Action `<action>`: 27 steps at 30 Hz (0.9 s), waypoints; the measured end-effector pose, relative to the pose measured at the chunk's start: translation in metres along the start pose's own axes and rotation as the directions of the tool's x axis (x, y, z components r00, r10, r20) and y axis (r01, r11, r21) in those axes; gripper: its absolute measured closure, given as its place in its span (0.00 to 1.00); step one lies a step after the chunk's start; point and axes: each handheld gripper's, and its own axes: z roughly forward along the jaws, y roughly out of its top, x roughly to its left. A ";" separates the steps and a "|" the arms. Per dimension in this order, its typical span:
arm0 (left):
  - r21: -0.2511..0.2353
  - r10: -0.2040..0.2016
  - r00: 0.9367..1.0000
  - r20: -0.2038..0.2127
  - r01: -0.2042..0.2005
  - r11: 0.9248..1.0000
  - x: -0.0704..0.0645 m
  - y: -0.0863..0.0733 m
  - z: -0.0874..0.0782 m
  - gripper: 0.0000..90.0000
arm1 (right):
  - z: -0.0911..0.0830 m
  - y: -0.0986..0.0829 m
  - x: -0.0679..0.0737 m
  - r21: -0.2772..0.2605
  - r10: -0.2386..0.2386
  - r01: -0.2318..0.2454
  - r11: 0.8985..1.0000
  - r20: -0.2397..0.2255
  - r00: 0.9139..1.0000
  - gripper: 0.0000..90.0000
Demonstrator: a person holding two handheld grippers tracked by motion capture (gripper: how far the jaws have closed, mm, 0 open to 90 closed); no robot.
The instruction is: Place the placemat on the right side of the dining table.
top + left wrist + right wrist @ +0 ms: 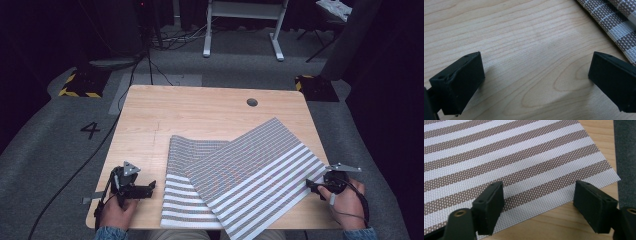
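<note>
High view: wooden counter [200,107] carrying two striped woven mats, the top mat [255,172] lying askew over the lower mat [182,200], its near corner hanging past the near edge; left hand-held gripper [150,187] on bare wood near the near-left corner, just left of the lower mat; right hand-held gripper [311,185] at the top mat's right edge, near the counter's right side. Left gripper view: jaws set wide, nothing between them, bare counter [524,50] below; a mat's edge [614,27] at far right, apart from the jaws. Right gripper view: jaws set wide, empty, straddling the top mat's [524,157] edge, its corner just beyond the right jaw, wood showing beneath. Step in hand, judged: taking hold of the top mat's right edge. To do it well: slide one jaw under the thin edge, close squarely on the weave away from the corner tip, and bring the left hand-held gripper to the opposite edge before lifting, so the mat does not sag or drag the lower mat.
</note>
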 end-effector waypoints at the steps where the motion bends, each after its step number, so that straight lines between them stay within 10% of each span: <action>1: 0.000 0.000 1.000 0.000 0.000 1.000 0.000 0.000 0.000 0.00 | 0.001 0.000 0.001 -0.004 0.006 -0.006 1.000 -0.013 1.000 0.19; 14: 0.000 0.000 1.000 0.000 0.000 1.000 0.000 0.000 0.000 0.00 | 0.012 0.007 0.011 -0.037 0.003 -0.003 0.999 -0.004 1.000 0.21; 20: 0.000 0.000 1.000 0.000 0.000 1.000 0.000 0.000 0.000 0.00 | 0.008 0.012 0.019 -0.026 -0.057 0.055 0.998 -0.054 0.997 0.54; 21: 0.000 0.000 1.000 0.000 0.000 1.000 0.000 0.000 0.000 0.00 | 0.007 0.014 0.020 -0.023 -0.084 0.082 0.996 -0.090 0.992 0.73; 27: 0.003 -0.002 1.000 0.008 0.002 1.000 0.000 0.000 0.000 0.00 | 0.000 0.022 0.032 -0.063 -0.183 0.178 0.982 -0.092 0.979 0.96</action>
